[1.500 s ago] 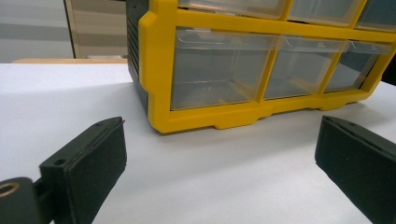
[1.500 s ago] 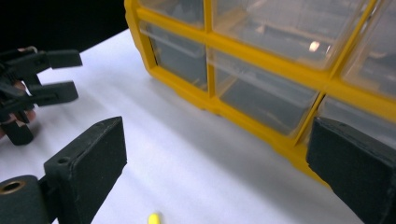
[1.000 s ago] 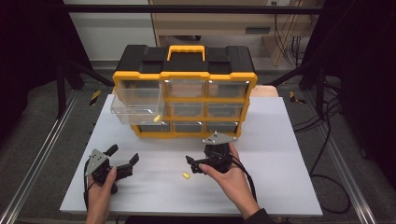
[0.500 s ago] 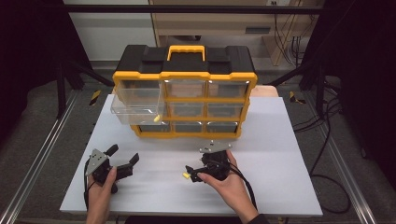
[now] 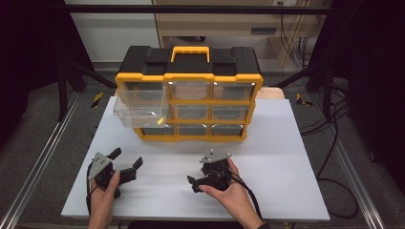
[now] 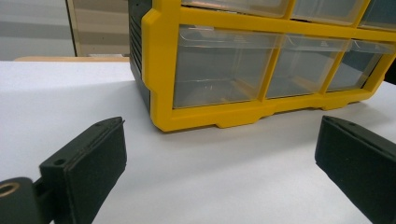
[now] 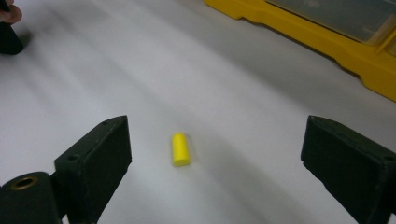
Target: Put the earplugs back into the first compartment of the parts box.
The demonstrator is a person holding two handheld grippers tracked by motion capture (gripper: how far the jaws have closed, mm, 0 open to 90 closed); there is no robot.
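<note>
Both grippers have their fingers spread wide, holding nothing. One small yellow cylinder (image 7: 180,149) lies on the white surface (image 7: 261,112) between the right gripper (image 7: 215,158) fingers, untouched. Left gripper (image 5: 125,164) faces the yellow organizer (image 5: 189,102).

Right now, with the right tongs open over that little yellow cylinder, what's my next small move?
Probably ease the right tongs forward and down, then close. The yellow cylinder lies flat on the white table between the open jaws, still ahead of the pads and untouched.
</note>
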